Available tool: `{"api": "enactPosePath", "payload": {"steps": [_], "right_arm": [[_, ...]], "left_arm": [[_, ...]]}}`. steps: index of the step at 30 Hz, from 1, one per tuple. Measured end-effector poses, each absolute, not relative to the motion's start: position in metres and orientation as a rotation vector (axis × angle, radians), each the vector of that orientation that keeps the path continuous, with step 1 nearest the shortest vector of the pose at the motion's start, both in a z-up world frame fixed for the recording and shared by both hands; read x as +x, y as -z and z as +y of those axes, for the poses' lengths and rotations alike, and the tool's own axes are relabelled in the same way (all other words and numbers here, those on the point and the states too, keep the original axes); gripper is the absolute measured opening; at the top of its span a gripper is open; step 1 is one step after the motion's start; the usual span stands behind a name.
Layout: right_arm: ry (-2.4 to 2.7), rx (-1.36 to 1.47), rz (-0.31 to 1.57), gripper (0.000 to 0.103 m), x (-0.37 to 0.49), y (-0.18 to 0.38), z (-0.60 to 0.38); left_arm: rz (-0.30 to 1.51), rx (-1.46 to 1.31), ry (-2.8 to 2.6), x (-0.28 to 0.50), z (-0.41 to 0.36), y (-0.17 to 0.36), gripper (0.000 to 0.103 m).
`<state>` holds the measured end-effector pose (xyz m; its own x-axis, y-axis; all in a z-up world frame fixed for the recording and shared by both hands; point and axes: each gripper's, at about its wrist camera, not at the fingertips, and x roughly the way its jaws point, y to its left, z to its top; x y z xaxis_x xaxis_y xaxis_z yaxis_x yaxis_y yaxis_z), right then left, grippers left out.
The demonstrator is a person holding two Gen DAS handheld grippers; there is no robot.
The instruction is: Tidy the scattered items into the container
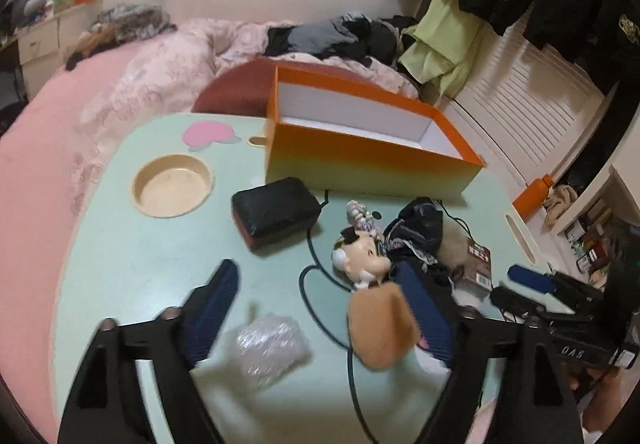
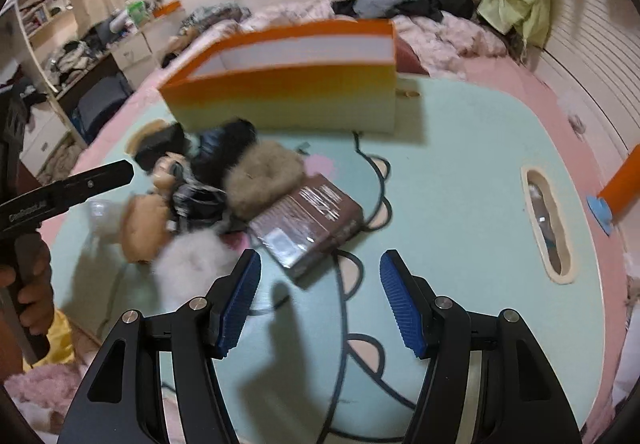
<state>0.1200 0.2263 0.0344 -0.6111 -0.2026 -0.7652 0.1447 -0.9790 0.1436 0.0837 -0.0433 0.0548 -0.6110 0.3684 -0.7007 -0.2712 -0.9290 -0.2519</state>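
orange container (image 1: 372,160): stood open-topped at the far edge of the pale green table (image 1: 168,252), long side toward the clutter, white interior apparently empty; placed within reach of both grippers, so items could be dropped in over its near wall.

black pouch (image 1: 276,210): lay alone just near of the container's left end, apart from the main heap.

figurine (image 1: 362,256): cartoon head with a tan plush part (image 1: 382,328), lying at the left side of the heap; the plush part sat between the spread fingers, close to the right-hand one. contact could not be told.

dark cloth bundle (image 1: 416,232), fur puff (image 2: 262,178), white fluff (image 2: 192,264): piled together, touching, in the middle of the table.

brown packet (image 2: 308,220): flat, wrapped in film, at the right of the heap, just far of the right gripper.

crumpled clear film (image 1: 268,344): loose on the table, near side, between the left fingers.

dark cord (image 1: 316,284): looped across the tabletop under the heap.

left gripper (image 1: 320,308): jaws spread wide, nothing pinched; tilted down over the figurine and film, judged an approach to grasp.

right gripper (image 2: 318,296): jaws partly spread, empty, over bare table near the packet, judged waiting its turn.
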Motion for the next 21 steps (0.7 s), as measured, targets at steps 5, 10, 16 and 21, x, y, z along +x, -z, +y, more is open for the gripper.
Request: {"api": "enactPosePath", "payload": {"steps": [5,10,16,21], "right_arm": [[2.662,1.256,-0.044,0.063,0.137,-0.039,0.217],[2.676,1.279,0.046,0.063,0.152,-0.026,0.201],[2.733,1.341,0.089,0.081,0.151,-0.013,0.196],[2.749,1.309,0.078,0.103,0.150,-0.005,0.199]], "left_arm": [[-0.153,-1.183,-2.576,0.112,-0.049,-0.050,0.091],[-0.146,-1.288,-2.648,0.127,-0.055,-0.031,0.091],[0.049,-1.338,-2.691,0.129,-0.041,-0.011,0.103],[0.132,-1.298,-2.673,0.129,-0.030,-0.008,0.103]]}}
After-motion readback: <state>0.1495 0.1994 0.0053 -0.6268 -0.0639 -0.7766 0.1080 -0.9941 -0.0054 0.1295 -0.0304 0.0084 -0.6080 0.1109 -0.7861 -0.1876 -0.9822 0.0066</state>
